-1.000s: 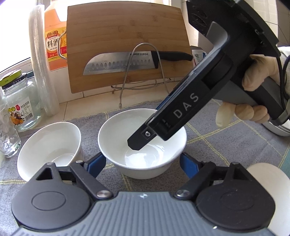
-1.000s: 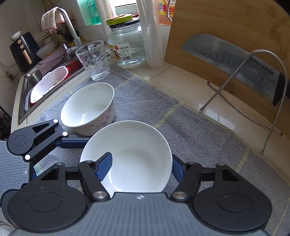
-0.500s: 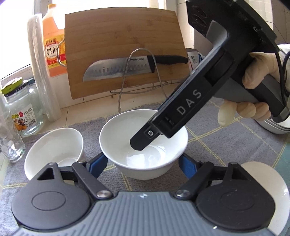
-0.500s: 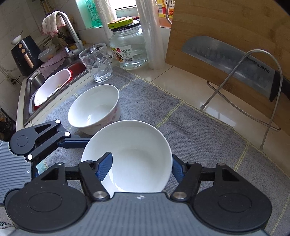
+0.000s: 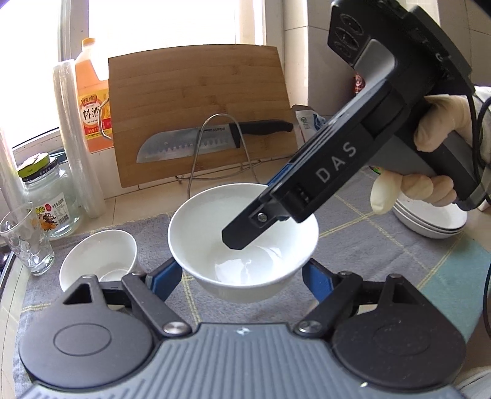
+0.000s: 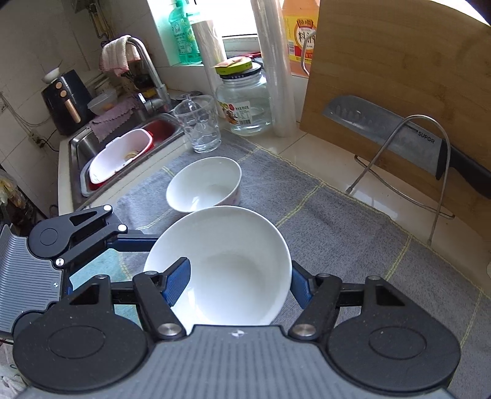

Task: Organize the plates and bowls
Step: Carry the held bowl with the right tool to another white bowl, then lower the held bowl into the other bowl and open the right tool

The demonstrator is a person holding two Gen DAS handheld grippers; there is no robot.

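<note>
Reading "SUPOR" on the knife (image 6: pixel 399 135) behind the white bowl (image 6: pixel 227 267).

Small kitchen, pretty cramped. Pale tiled worktop (image 6: pixel 310 153) with a grey cloth (image 6: pixel 337 233) spread over most of it. At the far side a bright window (image 5: pixel 172 24) blows out white, so daylight floods the sill. White tiled wall (image 6: pixel 27 46) on the left. A steel sink (image 6: pixel 92 144) sits at the left end, a curved tap (image 6: pixel 150 70) over it with a rag draped on top. A black air fryer (image 6: pixel 66 101) stands in the far left corner. A wooden cutting board (image 6: pixel 399 76) leans upright at the back, a knife (image 6: pixel 399 135) resting on a wire stand (image 6: pixel 429 184) in front of it.
</note>
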